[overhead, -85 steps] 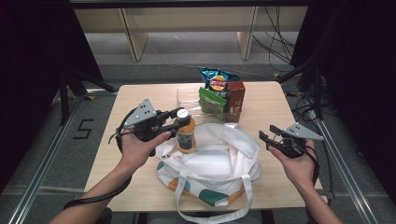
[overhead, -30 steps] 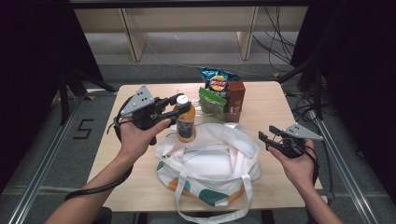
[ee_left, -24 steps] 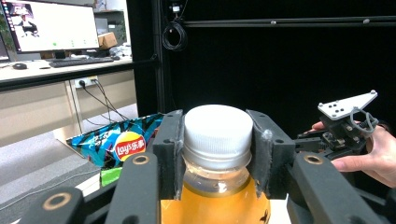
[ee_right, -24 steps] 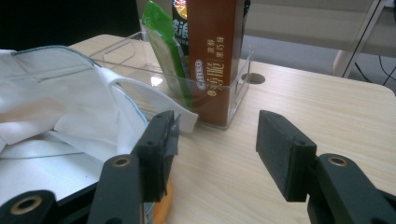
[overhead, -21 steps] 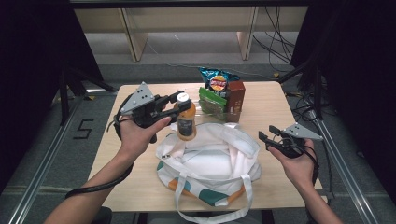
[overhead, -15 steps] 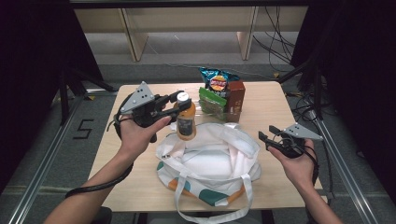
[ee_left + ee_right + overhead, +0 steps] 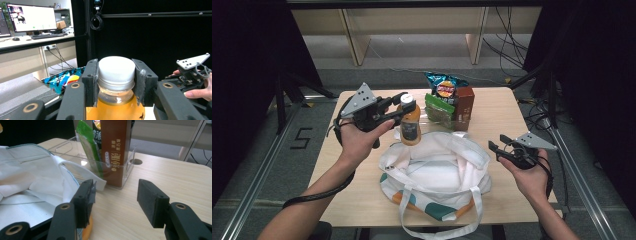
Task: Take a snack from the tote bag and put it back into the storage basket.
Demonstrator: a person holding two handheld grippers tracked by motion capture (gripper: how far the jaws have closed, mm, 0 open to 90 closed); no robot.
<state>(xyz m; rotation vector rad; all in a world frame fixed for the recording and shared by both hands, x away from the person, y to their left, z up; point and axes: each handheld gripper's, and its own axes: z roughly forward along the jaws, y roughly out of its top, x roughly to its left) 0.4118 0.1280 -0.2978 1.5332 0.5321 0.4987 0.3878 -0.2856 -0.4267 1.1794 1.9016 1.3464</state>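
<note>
high view: left gripper, clamped on the juice bottle, has lifted it above the tote bag — ready to lower in; right gripper waits open beside the bag.

Black left gripper, grey triangular plate, brass-ringed jaws, trailing cable, seemingly bare forearms

Glossy plastic bottle, white cloth bag, matt wooden table.

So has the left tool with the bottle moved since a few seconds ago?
Yes. The left tool has lifted the bottle slightly up, farther from the bag rim.
</note>
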